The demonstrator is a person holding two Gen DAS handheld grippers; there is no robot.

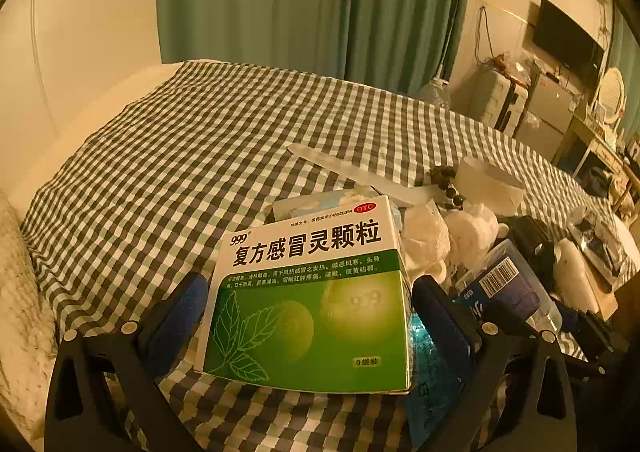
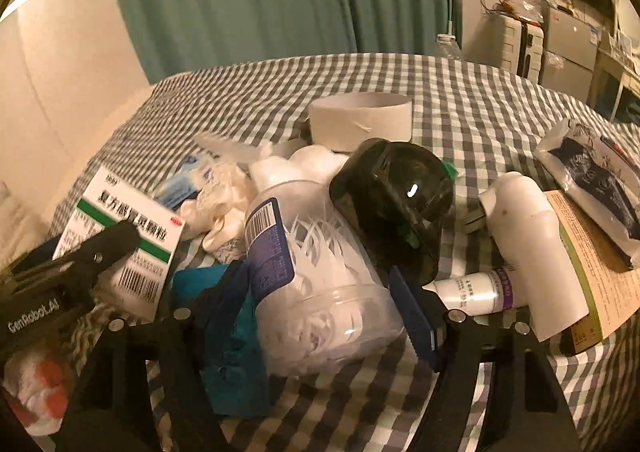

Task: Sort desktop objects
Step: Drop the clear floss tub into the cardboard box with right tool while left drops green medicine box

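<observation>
Across the checked cloth point(image 1: 168, 139) sits my whole pile, clustered at its near right part. Biggest item I deal with is the green-and-white medicine box point(image 1: 310, 292), tilted up between the fingers of my left gripper point(image 1: 310, 316); right pad looks against the box edge, left pad has a small gap, so I can't tell if it's truly pinched or just spread around it. From the right wrist view, my right gripper point(image 2: 320, 308) is spread wide around the clear floss-pick jar point(image 2: 320, 272), lying on its side, barcode label facing left; pads sit beside it, firm contact can't be judged. Dark green glass jar point(image 2: 394, 203) leans just behind the floss jar, touching it. White bottle point(image 2: 532, 244) lies to the right, on a tan box point(image 2: 592, 272). White tape roll point(image 2: 362, 117) stands farther back. Teal pouch point(image 2: 236, 340) lies under my left finger in that view. Crumpled white tissues point(image 2: 224, 203) sit between the medicine box and the floss jar. Small white tube point(image 2: 476, 292) with purple band lies beside the bottle.
</observation>
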